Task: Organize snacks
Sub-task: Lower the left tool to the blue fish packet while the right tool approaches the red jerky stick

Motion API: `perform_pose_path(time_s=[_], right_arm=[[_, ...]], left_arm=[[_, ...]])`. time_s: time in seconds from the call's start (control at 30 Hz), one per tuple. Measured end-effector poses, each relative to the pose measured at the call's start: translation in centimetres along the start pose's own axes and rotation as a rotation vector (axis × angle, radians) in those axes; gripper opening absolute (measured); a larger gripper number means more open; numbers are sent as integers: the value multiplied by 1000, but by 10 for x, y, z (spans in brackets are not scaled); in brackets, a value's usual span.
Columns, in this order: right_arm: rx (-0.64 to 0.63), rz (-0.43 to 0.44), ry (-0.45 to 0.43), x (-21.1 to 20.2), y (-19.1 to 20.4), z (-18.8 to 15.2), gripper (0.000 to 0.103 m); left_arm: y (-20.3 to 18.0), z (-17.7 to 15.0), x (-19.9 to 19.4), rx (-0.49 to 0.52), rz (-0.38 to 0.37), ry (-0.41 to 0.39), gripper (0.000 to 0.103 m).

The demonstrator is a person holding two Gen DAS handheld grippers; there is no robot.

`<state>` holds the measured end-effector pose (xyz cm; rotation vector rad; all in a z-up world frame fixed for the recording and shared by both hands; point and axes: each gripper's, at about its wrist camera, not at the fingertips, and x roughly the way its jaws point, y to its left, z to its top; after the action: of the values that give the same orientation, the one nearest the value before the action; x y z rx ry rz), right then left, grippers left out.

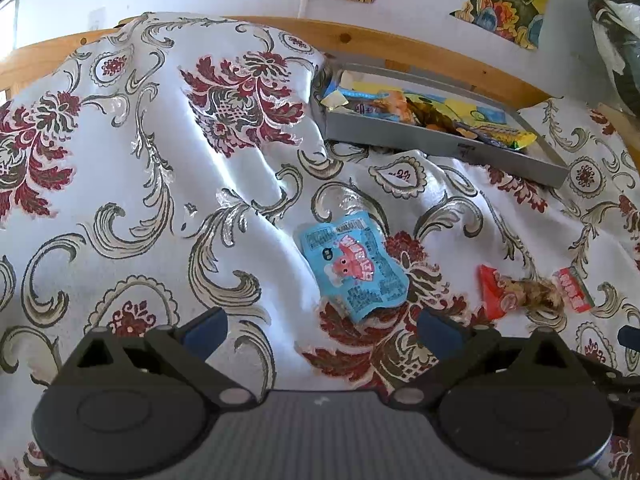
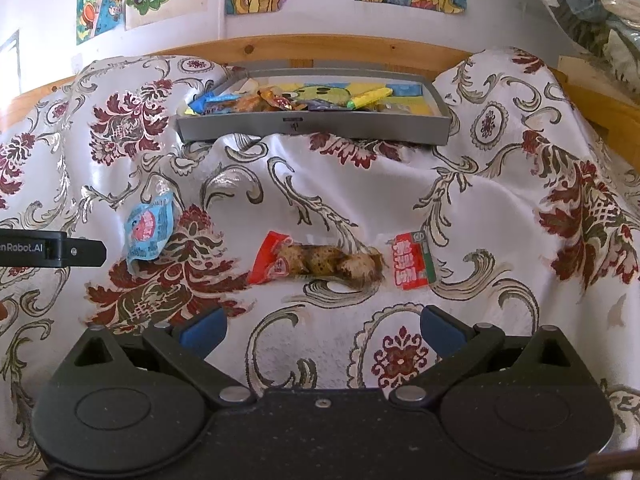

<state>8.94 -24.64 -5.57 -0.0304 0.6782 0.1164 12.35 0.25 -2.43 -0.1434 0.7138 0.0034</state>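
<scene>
Tray (image 2: 312,130) of snacks at back of cloth (image 2: 360,184), two packets (image 2: 150,232) (image 2: 340,262) lying nearer

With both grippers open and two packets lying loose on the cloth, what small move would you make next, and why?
Probably ease the open left gripper forward around the blue packet: it lies just ahead of the fingers, outside the grey tray that already holds other snacks.

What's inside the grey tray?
The grey tray holds a pile of colourful snack packets, including a yellow-green one. Its near wall hides whatever lies lower down.
</scene>
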Motion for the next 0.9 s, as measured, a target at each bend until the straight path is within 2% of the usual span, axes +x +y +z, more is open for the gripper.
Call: perform_pose_path(time_s=[0.33, 0.57, 0.9], right_arm=[[-32, -2, 17, 10, -4, -5, 102], [-23, 9, 18, 27, -14, 9, 102], [18, 9, 39, 64, -35, 32, 102]], left_arm=[[3, 2, 17, -25, -31, 29, 102], [-8, 15, 35, -12, -106, 21, 102], [-6, 30, 76, -88, -161, 126, 102]])
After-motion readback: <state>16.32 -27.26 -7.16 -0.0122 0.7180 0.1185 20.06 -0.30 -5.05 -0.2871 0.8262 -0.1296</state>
